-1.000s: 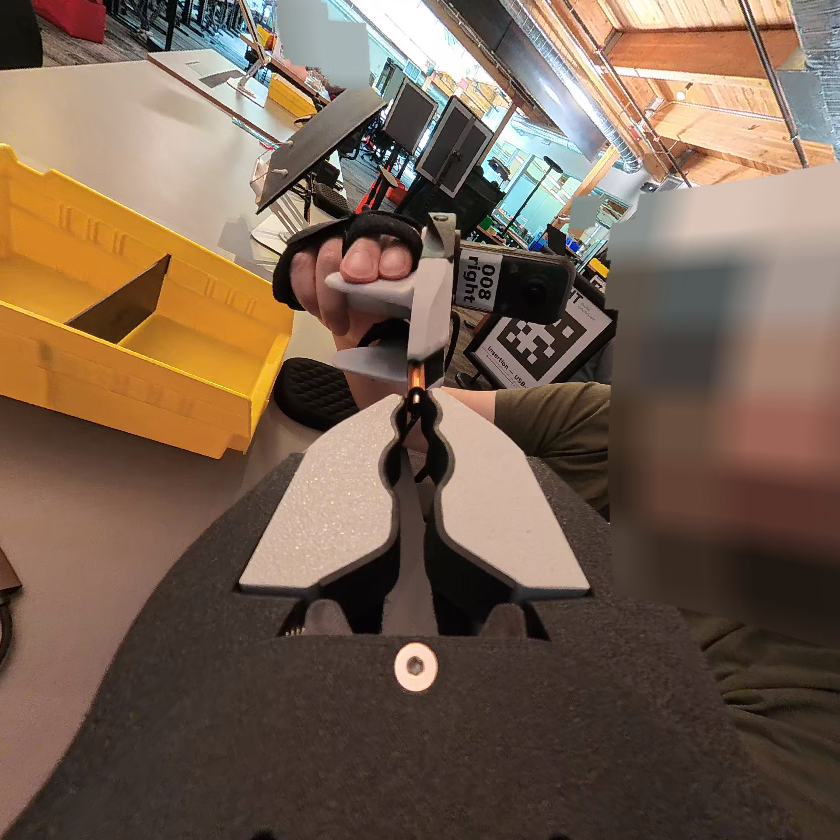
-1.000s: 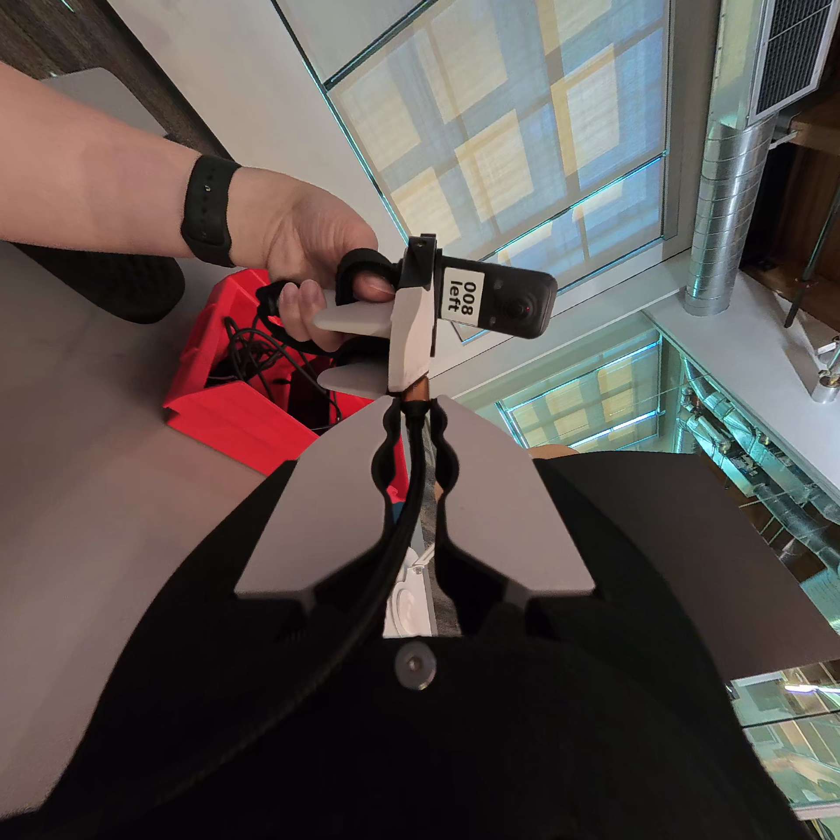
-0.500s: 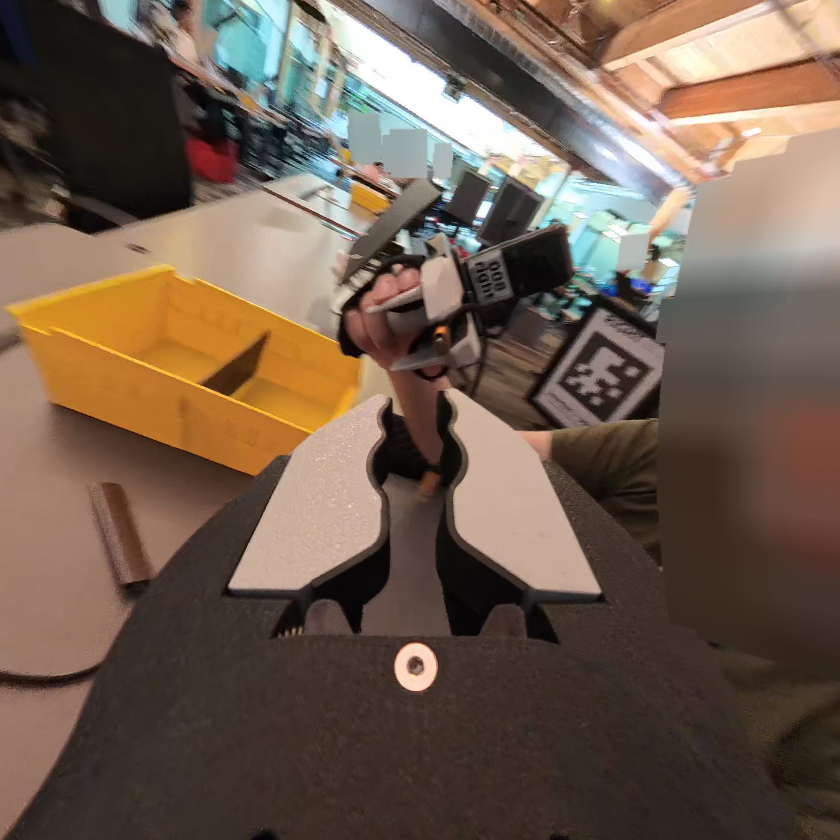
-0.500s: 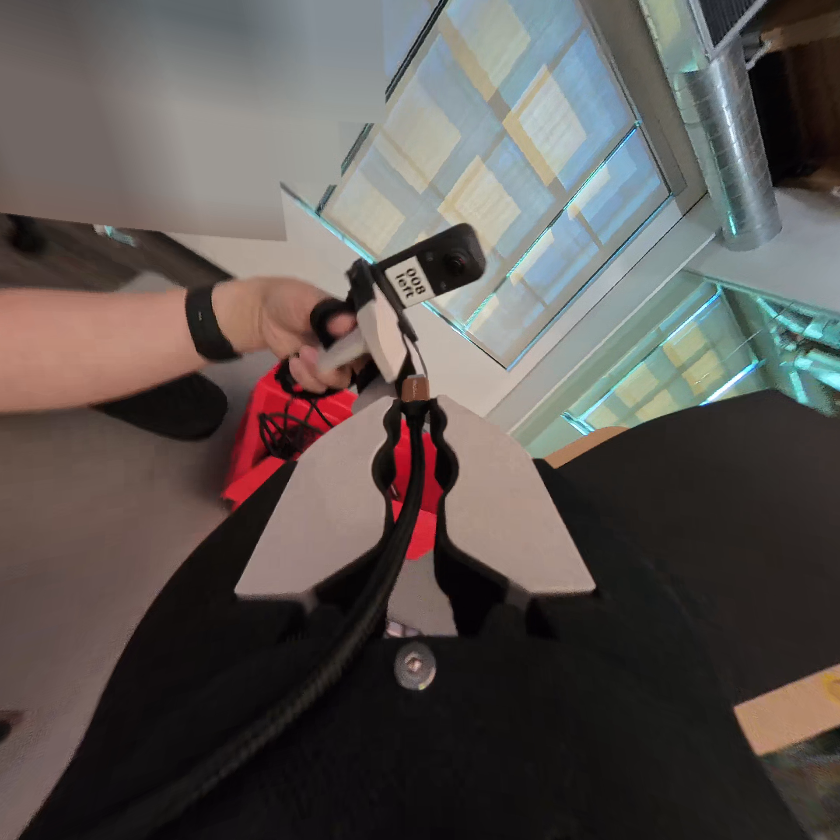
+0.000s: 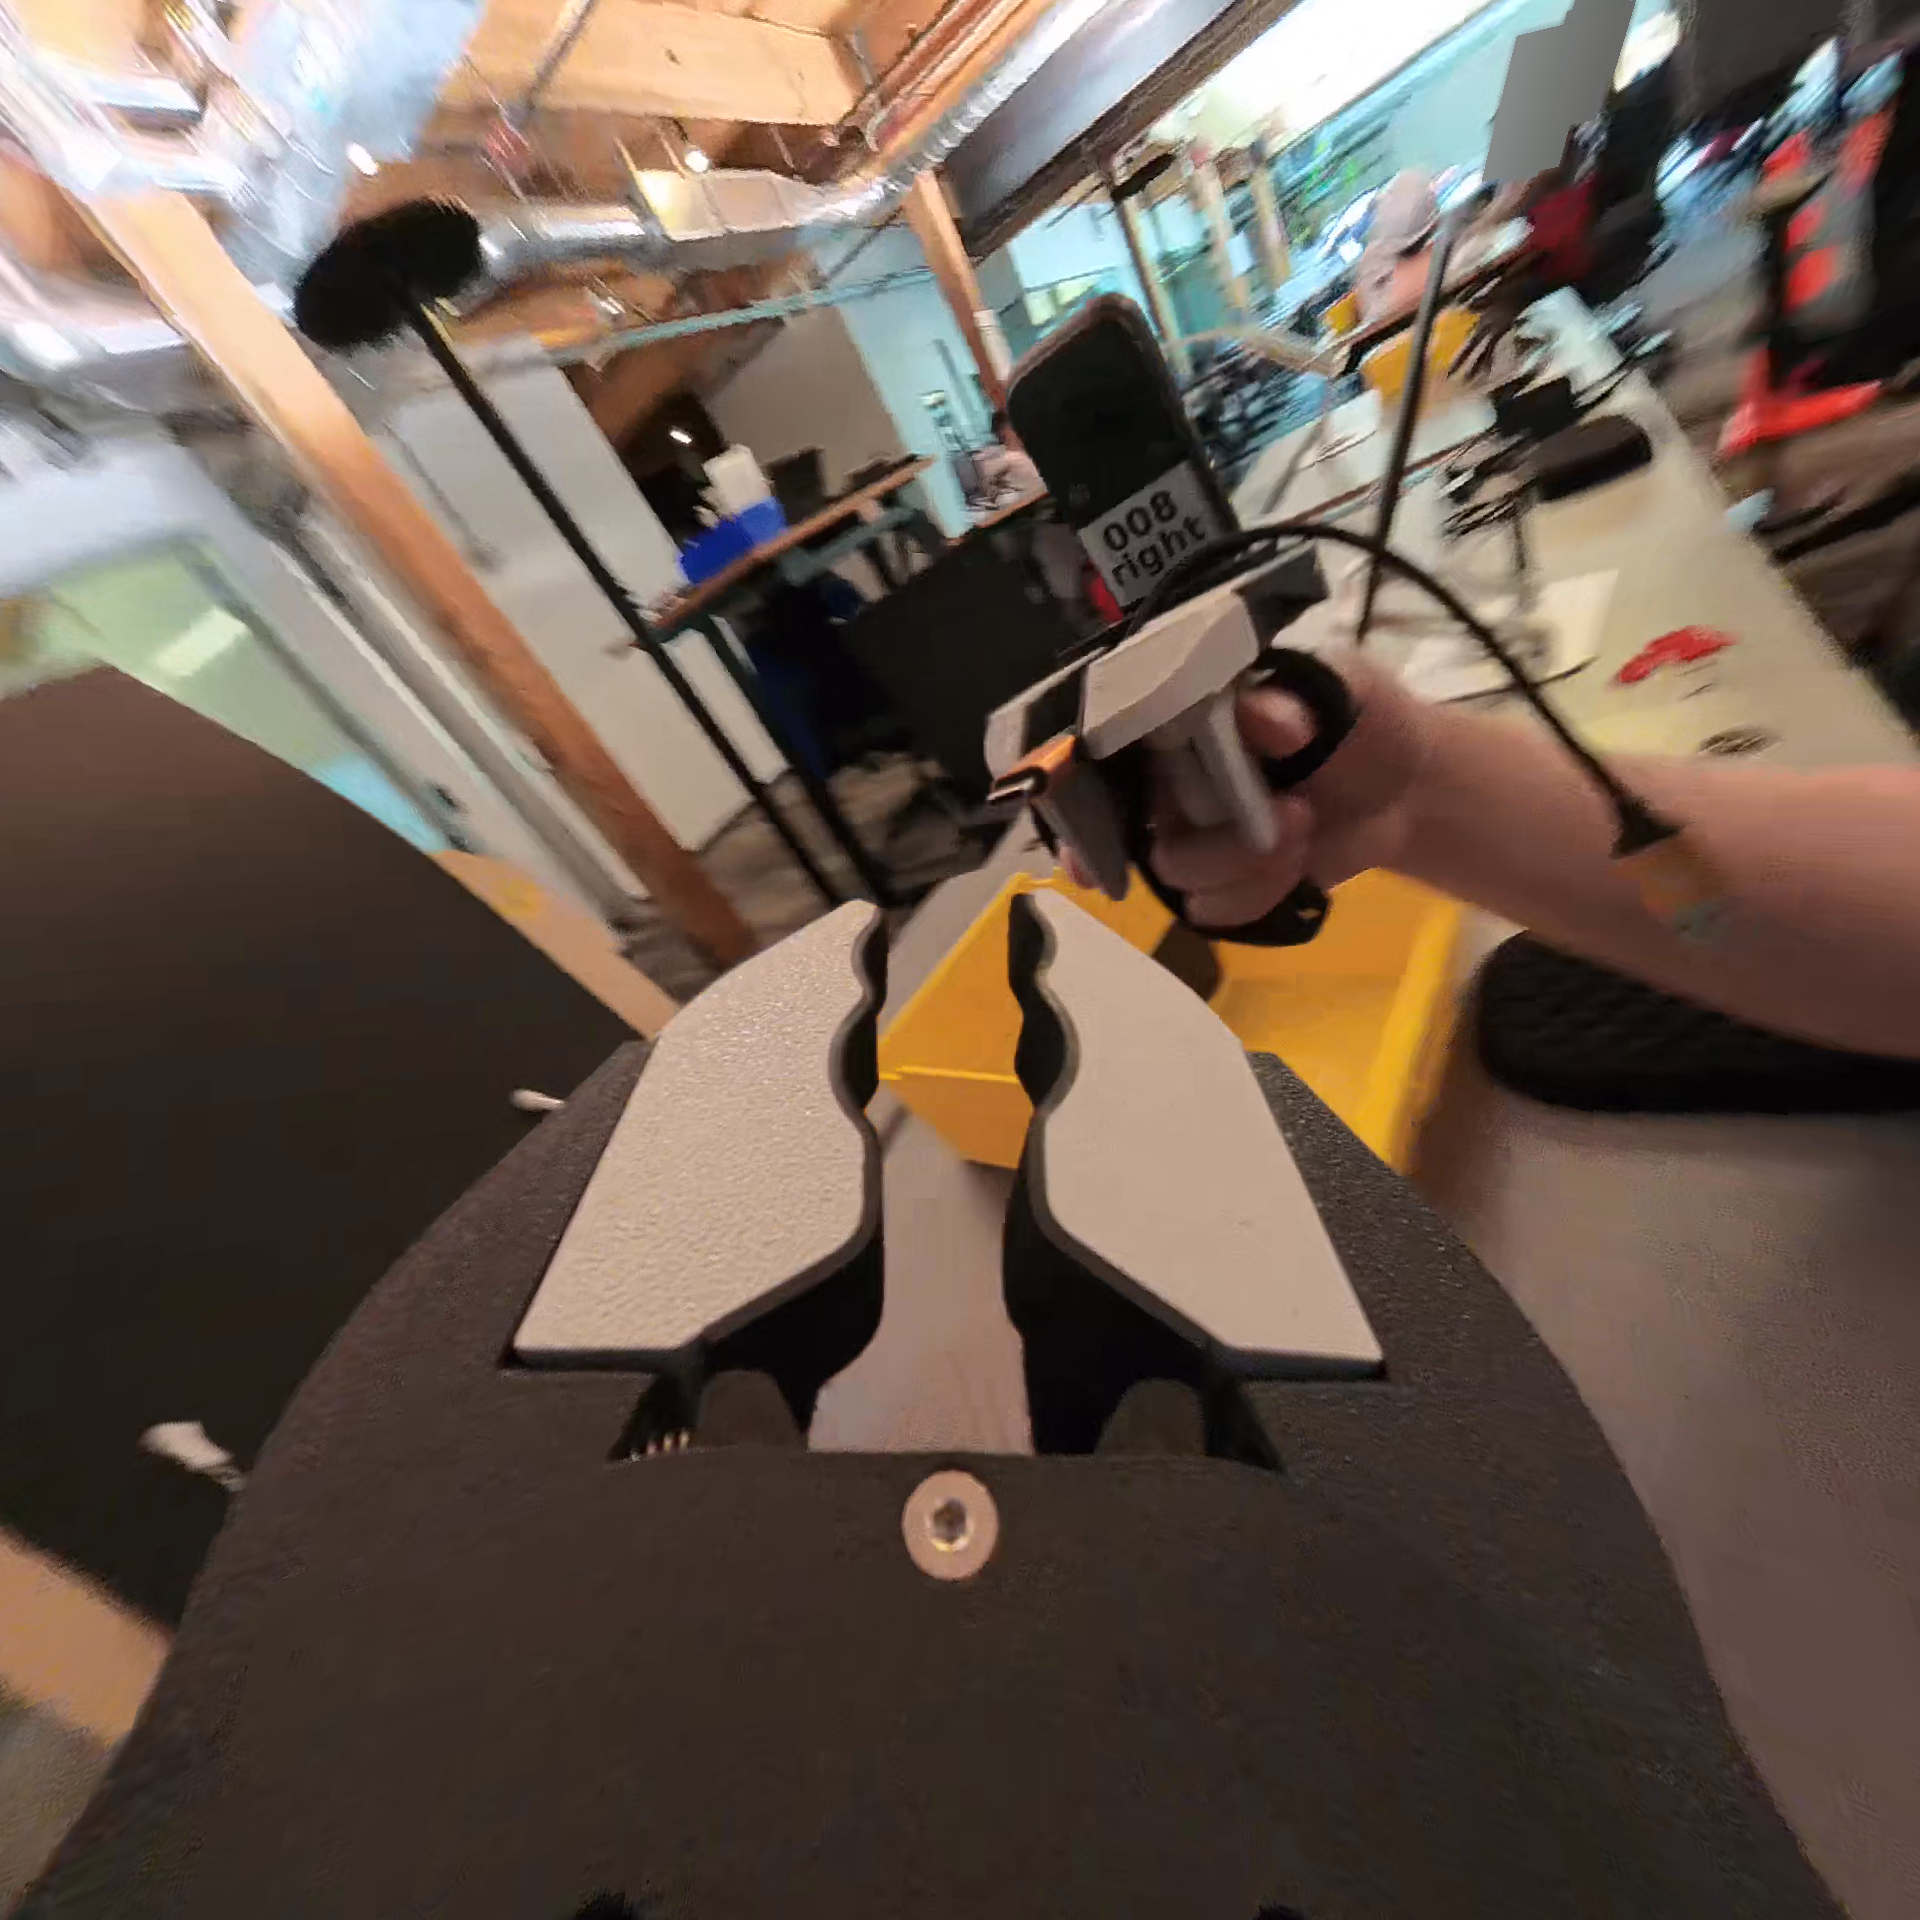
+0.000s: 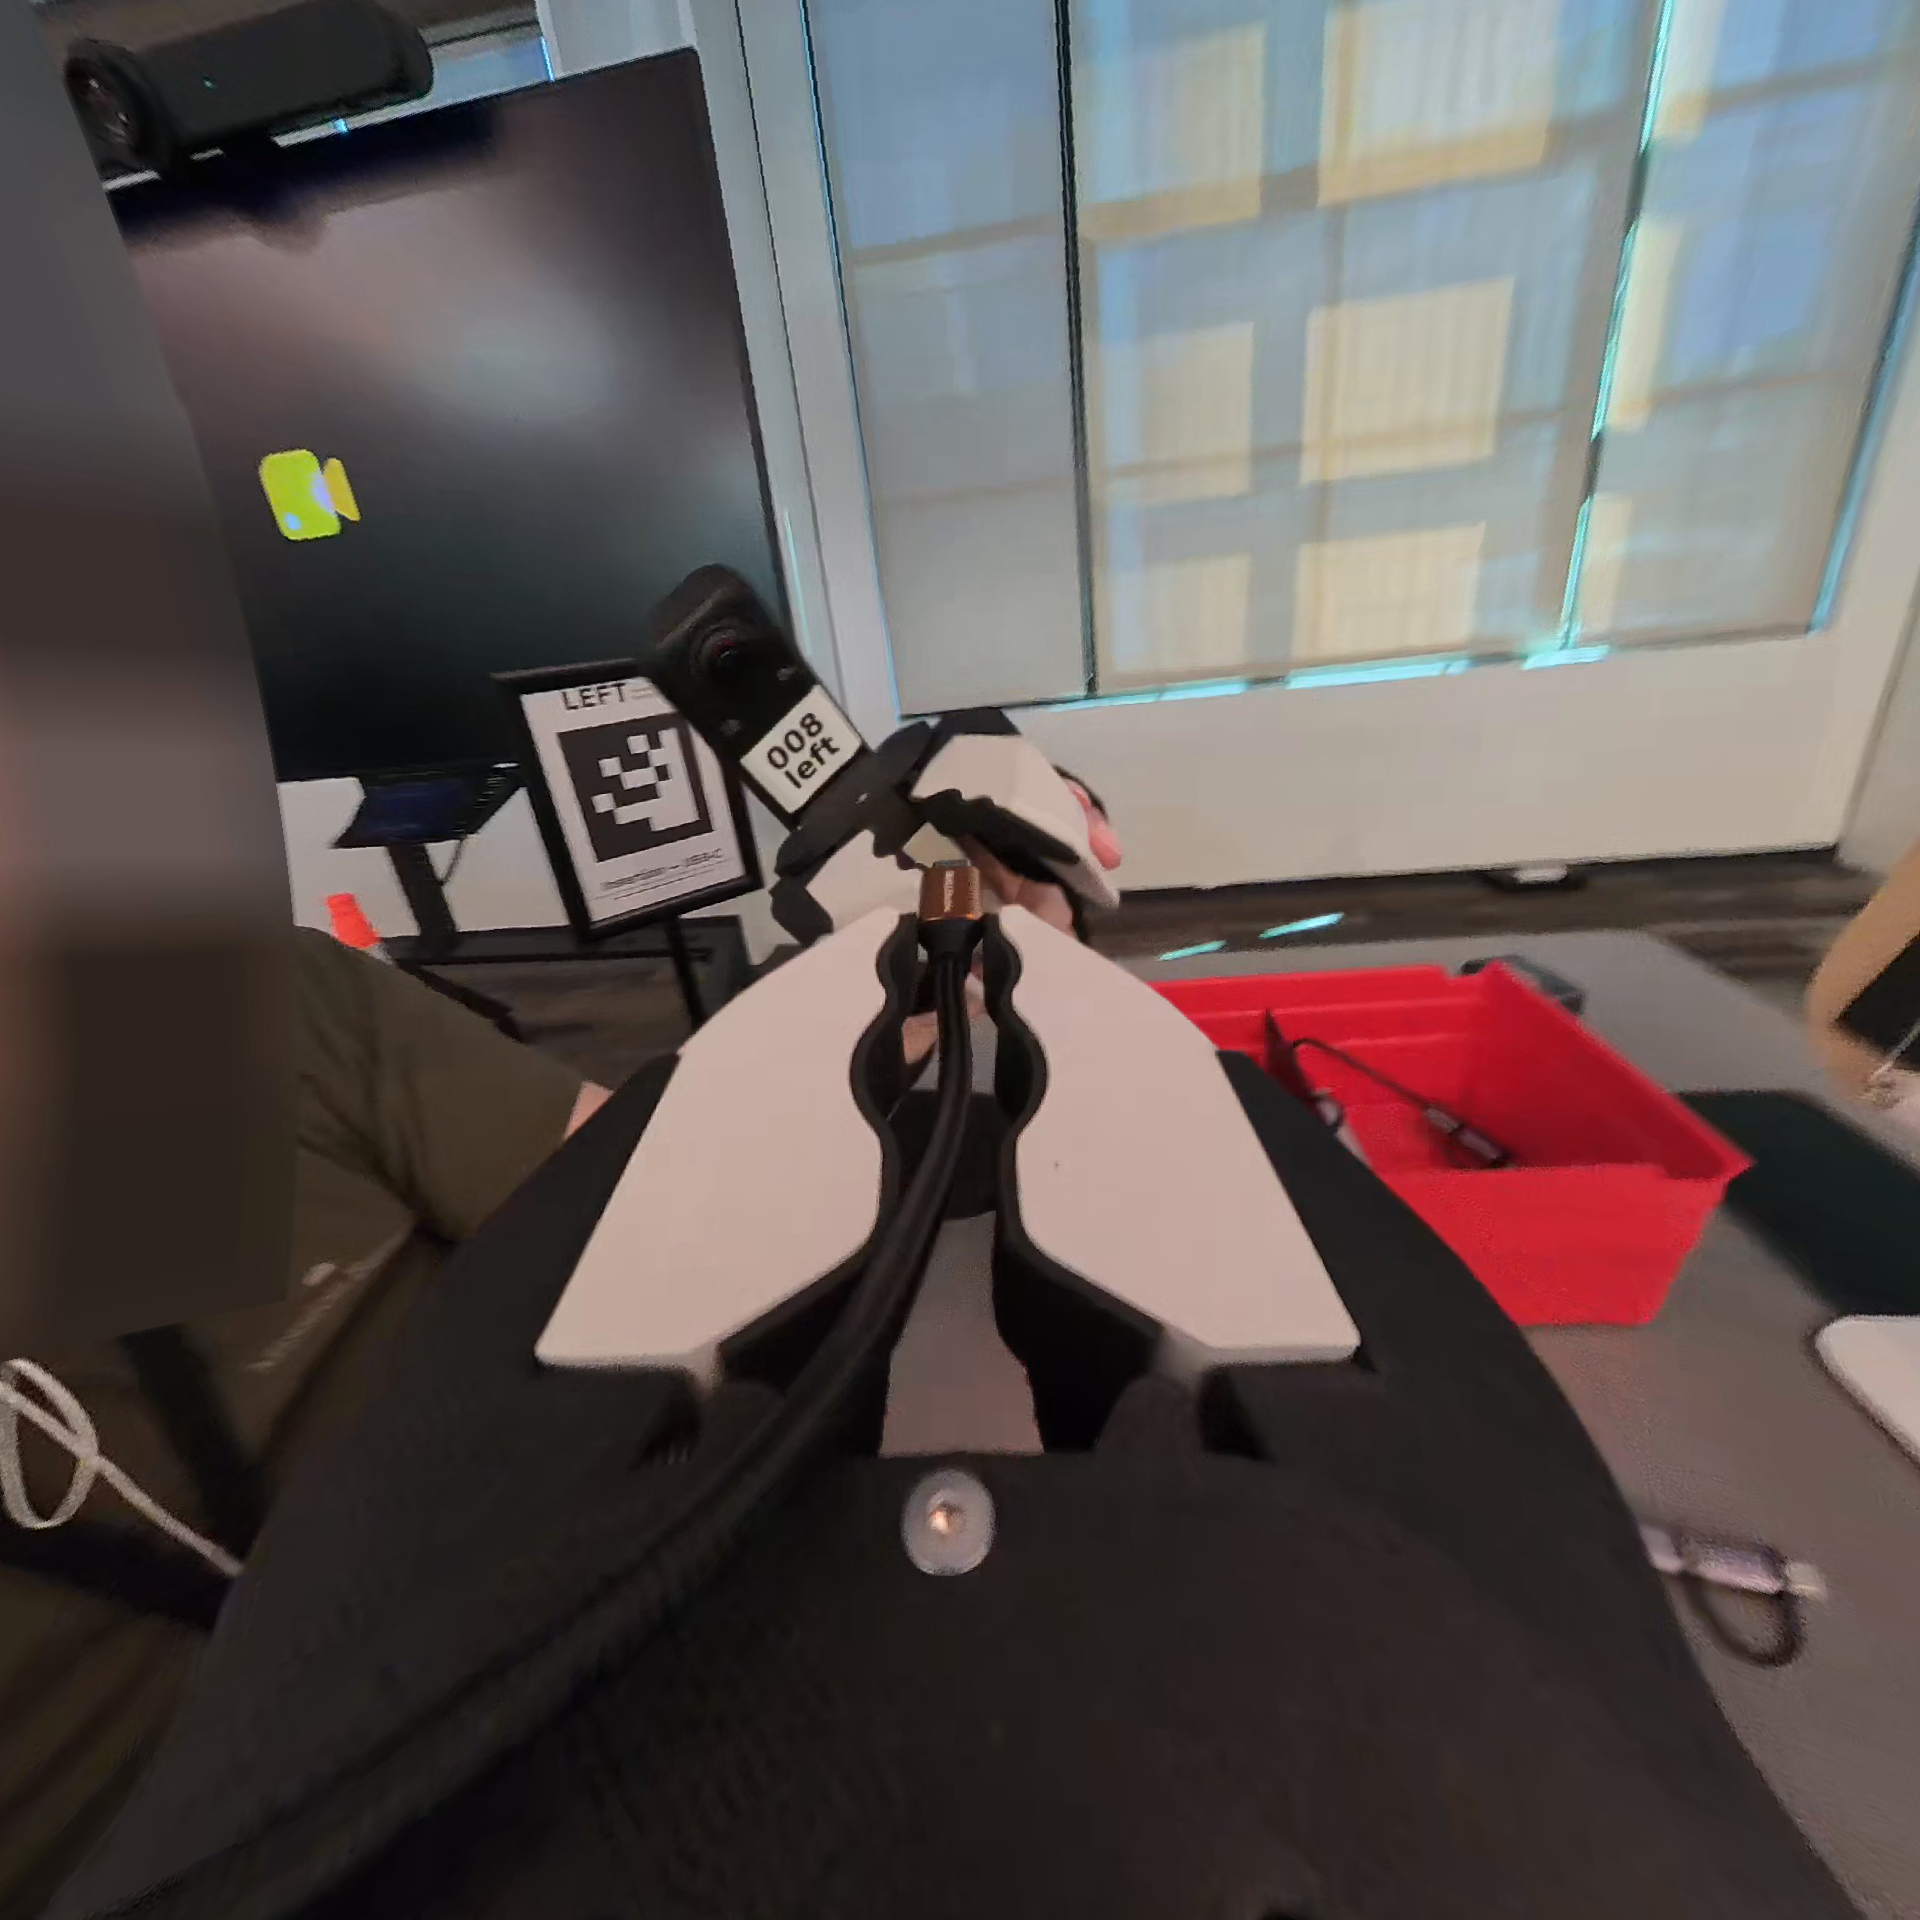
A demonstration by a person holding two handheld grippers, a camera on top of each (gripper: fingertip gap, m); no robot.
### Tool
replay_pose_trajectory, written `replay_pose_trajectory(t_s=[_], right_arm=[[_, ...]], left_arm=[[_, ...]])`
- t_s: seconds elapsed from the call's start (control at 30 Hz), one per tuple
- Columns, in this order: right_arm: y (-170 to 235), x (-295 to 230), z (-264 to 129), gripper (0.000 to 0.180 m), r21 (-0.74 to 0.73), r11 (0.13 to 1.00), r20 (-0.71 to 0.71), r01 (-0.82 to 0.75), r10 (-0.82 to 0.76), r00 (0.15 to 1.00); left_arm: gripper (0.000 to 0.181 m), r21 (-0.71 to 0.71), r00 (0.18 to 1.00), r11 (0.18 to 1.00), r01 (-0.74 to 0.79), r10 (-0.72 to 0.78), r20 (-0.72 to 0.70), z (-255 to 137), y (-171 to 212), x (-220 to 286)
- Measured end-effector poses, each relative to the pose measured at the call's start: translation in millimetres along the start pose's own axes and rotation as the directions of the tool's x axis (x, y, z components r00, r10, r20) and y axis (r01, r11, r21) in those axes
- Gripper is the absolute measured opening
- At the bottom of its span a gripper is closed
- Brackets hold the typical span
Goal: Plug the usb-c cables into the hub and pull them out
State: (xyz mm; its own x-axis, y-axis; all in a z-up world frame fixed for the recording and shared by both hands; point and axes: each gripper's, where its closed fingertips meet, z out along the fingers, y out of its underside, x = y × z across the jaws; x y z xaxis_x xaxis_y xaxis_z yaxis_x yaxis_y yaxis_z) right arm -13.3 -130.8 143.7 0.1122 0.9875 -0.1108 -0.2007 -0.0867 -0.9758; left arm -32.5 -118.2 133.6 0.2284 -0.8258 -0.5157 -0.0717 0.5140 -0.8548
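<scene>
The right gripper (image 6: 948, 940) is clamping a black usb-c cable with a copper-coloured plug (image 6: 948, 896), the plug poking past its fingertips. The left gripper (image 5: 945, 925) is hanging apart and empty above the yellow plastic bin (image 5: 1340, 1013).

Left gripper (image 5: 945, 925), right gripper (image 6: 948, 920): pale grey wavy-edged fingers, black textured body, silver centre screw; olive-green sleeve (image 6: 405, 1081)

Open-plan office/lab workspace: exposed timber beams (image 5: 665, 73) and ducting overhead, large shaded windows (image 6: 1351, 343), dark wall screen (image 6: 447, 395), fiducial marker sign (image 6: 636, 795), parts bins yellow (image 5: 1340, 1023) and red (image 6: 1475, 1101) on grey table (image 5: 1662, 1351).
</scene>
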Motion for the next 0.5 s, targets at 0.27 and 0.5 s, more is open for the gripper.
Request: replay_pose_trajectory(t_s=[0.27, 0.5], right_arm=[[24.4, 5.5, 8.7, 0.012, -0.126, 0.974, -0.025, -0.187, 0.186, 0.982], [40.5, 7.3, 10.9, 0.012, -0.186, 0.931, -0.019, -0.315, 0.318, 0.948]], left_arm=[[0.021, -0.062, 0.944, 0.943, -0.328, 0.33, 0.014, 2.4, 11.7, 19.3], [0.008, -0.072, 0.871, 0.869, -0.489, 0.491, 0.006, 6.7, 22.1, 27.5]])
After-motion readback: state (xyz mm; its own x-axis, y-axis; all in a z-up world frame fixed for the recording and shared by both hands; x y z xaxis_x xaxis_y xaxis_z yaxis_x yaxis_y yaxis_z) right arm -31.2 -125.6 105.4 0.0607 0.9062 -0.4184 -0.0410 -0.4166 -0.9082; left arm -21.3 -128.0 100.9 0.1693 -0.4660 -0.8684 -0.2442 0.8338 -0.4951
